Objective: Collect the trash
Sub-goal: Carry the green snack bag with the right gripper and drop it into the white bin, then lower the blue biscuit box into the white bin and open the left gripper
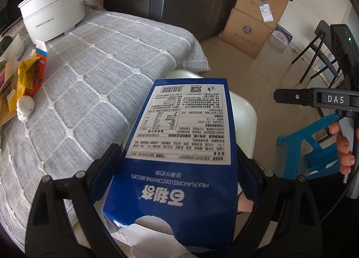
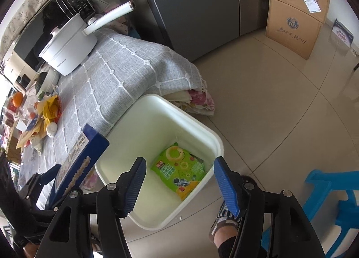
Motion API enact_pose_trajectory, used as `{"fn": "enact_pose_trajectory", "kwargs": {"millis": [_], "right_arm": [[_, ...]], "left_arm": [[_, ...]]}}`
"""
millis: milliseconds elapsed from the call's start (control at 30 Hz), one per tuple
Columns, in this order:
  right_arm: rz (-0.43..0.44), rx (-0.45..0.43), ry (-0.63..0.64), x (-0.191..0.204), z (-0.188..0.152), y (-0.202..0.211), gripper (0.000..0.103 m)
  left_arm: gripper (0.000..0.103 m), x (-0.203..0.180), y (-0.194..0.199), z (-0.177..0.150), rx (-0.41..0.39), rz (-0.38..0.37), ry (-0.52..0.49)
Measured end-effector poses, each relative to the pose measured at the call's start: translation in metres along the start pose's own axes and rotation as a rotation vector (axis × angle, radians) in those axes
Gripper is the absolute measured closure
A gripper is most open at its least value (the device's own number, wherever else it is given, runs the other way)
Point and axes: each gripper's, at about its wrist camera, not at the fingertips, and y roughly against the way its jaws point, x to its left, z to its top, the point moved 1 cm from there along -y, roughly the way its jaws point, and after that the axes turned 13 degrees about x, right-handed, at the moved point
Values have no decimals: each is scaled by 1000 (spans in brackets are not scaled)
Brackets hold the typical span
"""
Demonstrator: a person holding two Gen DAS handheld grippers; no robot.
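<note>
One blue biscuit box [image 1: 179, 145] clamped between left fingers [image 1: 105, 168], beside white bin [image 2: 215, 139]

A blue biscuit box [image 1: 179, 145] is clamped between the pads of the left gripper [image 1: 177, 166], its printed label facing up and its near end torn open. To the left, a grey quilted cloth [image 1: 94, 74] is spread over the table, with a white pot [image 1: 53, 11] at the far end and crumpled wrappers [image 1: 24, 76] at the left edge. The right gripper [image 1: 314, 98] is seen at the right, held by a hand [image 1: 343, 145], above a blue stool [image 1: 311, 145].
</note>
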Motion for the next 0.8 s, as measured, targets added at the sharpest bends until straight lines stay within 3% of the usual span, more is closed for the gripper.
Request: {"fn": "enact_pose_trajectory", "kwargs": {"millis": [300, 800], "right_arm": [[-7, -2, -25, -19, 1, 2, 35], [-15, -49, 29, 8, 1, 16, 30]], "left_arm": [[5, -19, -11, 4, -57, 93, -109], [2, 14, 27, -15, -127, 172, -61]]}}
